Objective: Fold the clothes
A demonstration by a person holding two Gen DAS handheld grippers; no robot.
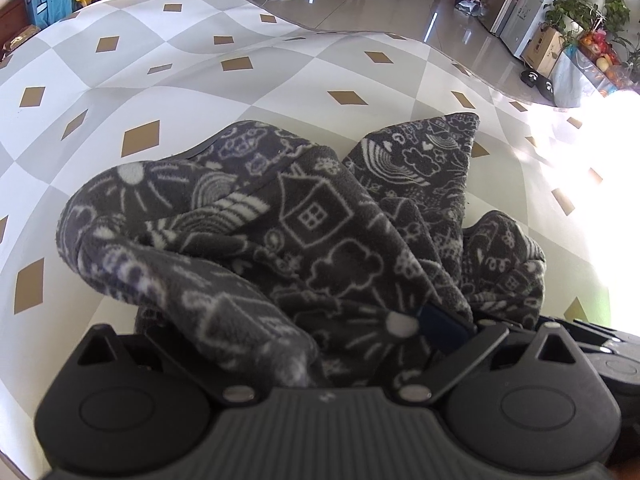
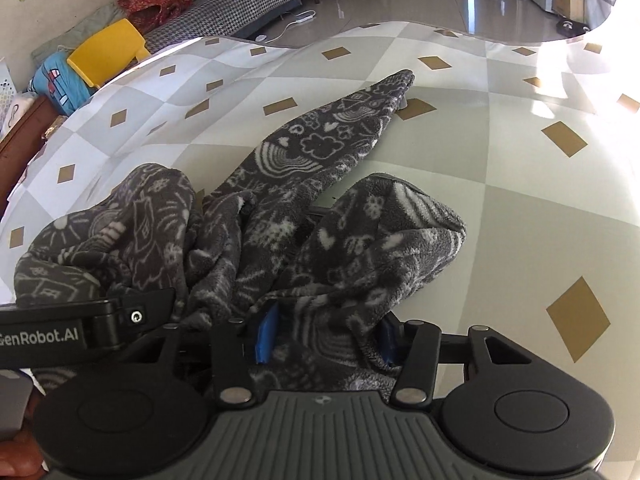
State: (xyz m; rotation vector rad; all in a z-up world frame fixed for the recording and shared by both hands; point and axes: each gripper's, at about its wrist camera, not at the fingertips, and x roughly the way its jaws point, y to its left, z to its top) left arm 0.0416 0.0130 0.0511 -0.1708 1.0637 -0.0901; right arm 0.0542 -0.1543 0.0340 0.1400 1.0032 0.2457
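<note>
A dark grey fleece garment (image 1: 312, 216) with white doodle print lies crumpled on the checked tablecloth (image 1: 120, 80). It is heaped over my left gripper (image 1: 320, 320). The linkages are splayed and only the right blue pad (image 1: 440, 320) shows; the other finger is buried under cloth. In the right wrist view one long part of the garment (image 2: 320, 152) stretches away across the tablecloth (image 2: 500, 160). My right gripper (image 2: 326, 336) has a thick bunch of fleece pinched between its blue pads (image 2: 266, 336). The left gripper (image 2: 120, 316) sits close beside it, at its left.
The cloth-covered table's far edge curves along the top. Beyond it are a yellow chair (image 2: 108, 48), a houndstooth sofa (image 2: 240, 4), shiny floor tiles (image 1: 360, 4), a fridge (image 1: 516, 12) and plants (image 1: 588, 4). Strong sun glare (image 1: 600, 200) washes out the table's right side.
</note>
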